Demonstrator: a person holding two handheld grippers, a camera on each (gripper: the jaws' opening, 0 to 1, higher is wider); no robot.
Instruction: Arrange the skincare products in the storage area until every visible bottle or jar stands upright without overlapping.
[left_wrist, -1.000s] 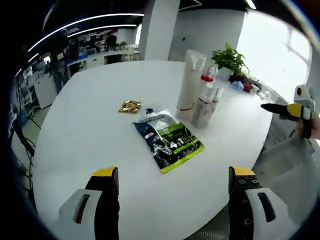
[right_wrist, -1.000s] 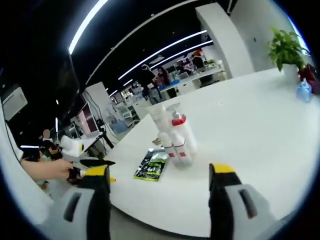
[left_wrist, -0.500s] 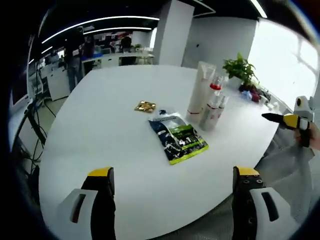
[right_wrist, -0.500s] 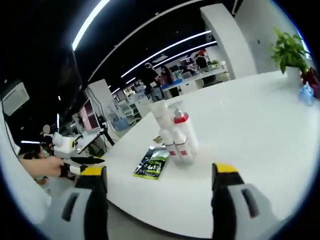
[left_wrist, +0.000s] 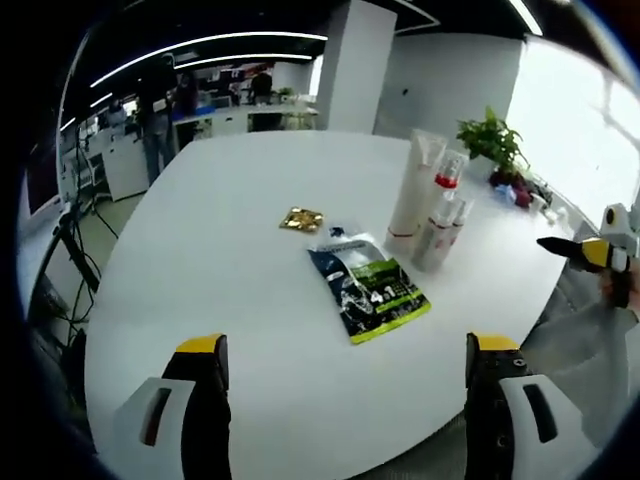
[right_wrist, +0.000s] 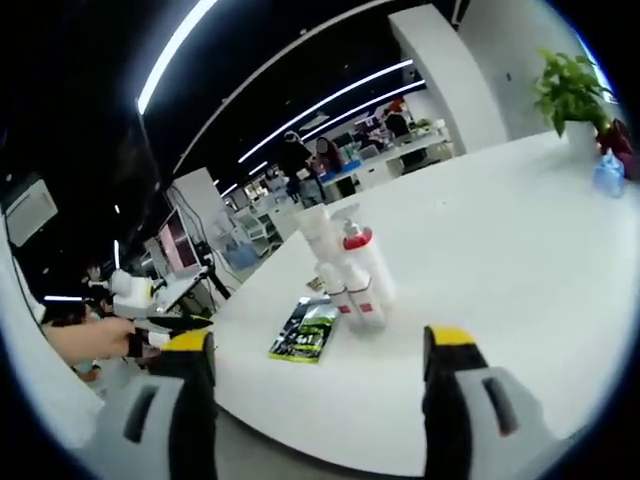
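step: pre-grasp, bottles upright | my left gripper (left_wrist: 340, 375) and right gripper (right_wrist: 318, 365) spread, empty | red-capped white bottles (left_wrist: 437, 215) clustered mid round white table (left_wrist: 200, 260); green-black pouch (left_wrist: 370, 290) flat beside | next: stand pouch, probably

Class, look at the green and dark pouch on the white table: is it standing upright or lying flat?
Lying flat. The pouch rests face up on the table, its printed front fully showing, while the bottles beside it stand upright.

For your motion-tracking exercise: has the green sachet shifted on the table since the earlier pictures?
No. The green sachet keeps its place beside the bottles and gold packet; the camera moved.
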